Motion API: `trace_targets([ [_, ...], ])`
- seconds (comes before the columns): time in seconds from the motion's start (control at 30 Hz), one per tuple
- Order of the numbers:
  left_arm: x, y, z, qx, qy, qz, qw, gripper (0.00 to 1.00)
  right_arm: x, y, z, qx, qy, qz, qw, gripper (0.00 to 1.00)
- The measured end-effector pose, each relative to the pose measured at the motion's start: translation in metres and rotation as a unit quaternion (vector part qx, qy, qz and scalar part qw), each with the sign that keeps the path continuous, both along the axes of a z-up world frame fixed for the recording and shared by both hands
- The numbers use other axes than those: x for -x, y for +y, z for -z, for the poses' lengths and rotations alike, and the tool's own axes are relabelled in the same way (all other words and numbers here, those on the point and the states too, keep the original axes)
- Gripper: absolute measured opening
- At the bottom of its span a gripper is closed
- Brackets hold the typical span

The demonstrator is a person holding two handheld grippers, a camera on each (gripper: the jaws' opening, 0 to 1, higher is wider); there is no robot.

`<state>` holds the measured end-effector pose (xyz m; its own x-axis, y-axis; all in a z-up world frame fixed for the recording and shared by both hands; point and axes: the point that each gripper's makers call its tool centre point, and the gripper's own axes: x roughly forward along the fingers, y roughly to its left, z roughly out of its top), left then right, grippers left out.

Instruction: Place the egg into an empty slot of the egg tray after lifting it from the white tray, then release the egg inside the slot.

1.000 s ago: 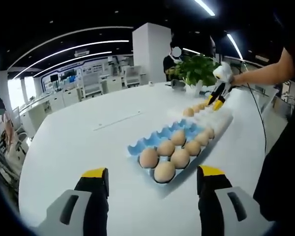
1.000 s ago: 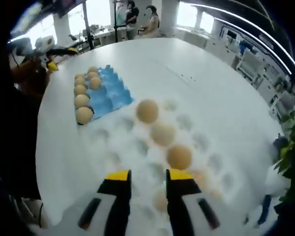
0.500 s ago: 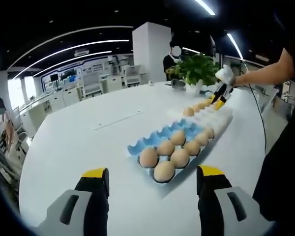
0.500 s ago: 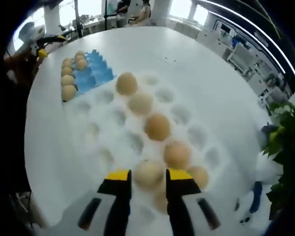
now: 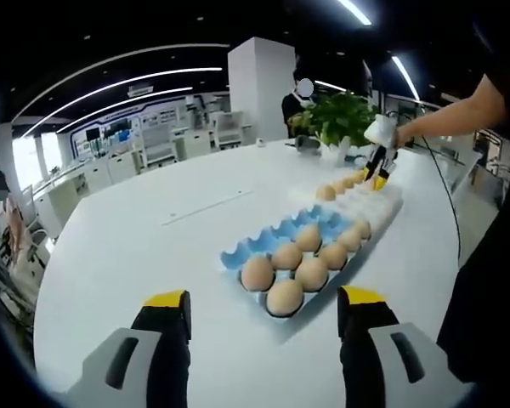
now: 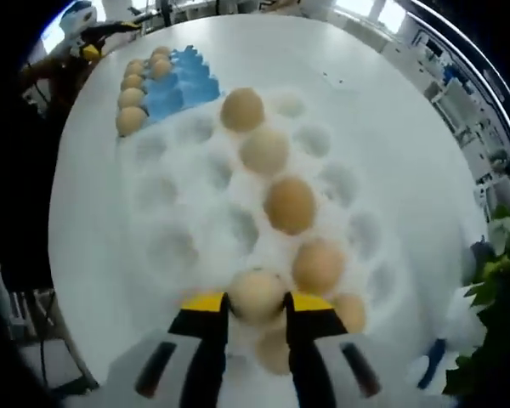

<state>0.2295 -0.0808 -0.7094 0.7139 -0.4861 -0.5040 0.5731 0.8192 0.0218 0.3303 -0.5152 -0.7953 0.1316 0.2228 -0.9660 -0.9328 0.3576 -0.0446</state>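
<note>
Grey hand-held gripper [image 5: 263,327] bodies, black jaws, yellow tips; person's dark short sleeve [image 5: 503,64].

Bright ceiling strips, overexposed white tray [image 6: 195,221], fisheye-curved edges

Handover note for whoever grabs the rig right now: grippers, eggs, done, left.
Right hand-held gripper: jaws closed on an egg, over the white tray; whether it has lifted clear of its cup, I cannot tell.
Left hand-held gripper: open, empty, hovering over the table short of the blue egg tray.
White tray holds a row of eggs along one side. The blue egg tray has filled slots nearest the left gripper and empty slots along its far rows.
Done: egg grasped.
Left: carry it to an empty blue slot, lower it, release.
</note>
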Motion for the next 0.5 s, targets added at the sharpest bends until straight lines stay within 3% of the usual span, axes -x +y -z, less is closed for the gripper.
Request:
trace_targets([
  [0.23, -0.003, 0.000, 0.001, 0.001, 0.003, -0.004, 1.0000, 0.70, 0.002, 0.000, 0.003, -0.009, 0.011, -0.019, 0.9997, 0.28],
  [0.3, -0.006, -0.002, -0.001, 0.005, -0.002, -0.004, 1.0000, 0.70, 0.001, 0.000, 0.002, 0.001, 0.000, 0.014, 0.9999, 0.27],
  [0.37, -0.007, -0.003, -0.003, 0.007, -0.005, -0.004, 1.0000, 0.70, 0.002, 0.000, 0.000, -0.004, -0.007, 0.011, 0.9999, 0.26],
  [0.5, -0.006, 0.000, -0.005, 0.002, -0.006, -0.004, 1.0000, 0.69, 0.001, -0.002, -0.008, -0.021, -0.016, 0.045, 0.9986, 0.26],
])
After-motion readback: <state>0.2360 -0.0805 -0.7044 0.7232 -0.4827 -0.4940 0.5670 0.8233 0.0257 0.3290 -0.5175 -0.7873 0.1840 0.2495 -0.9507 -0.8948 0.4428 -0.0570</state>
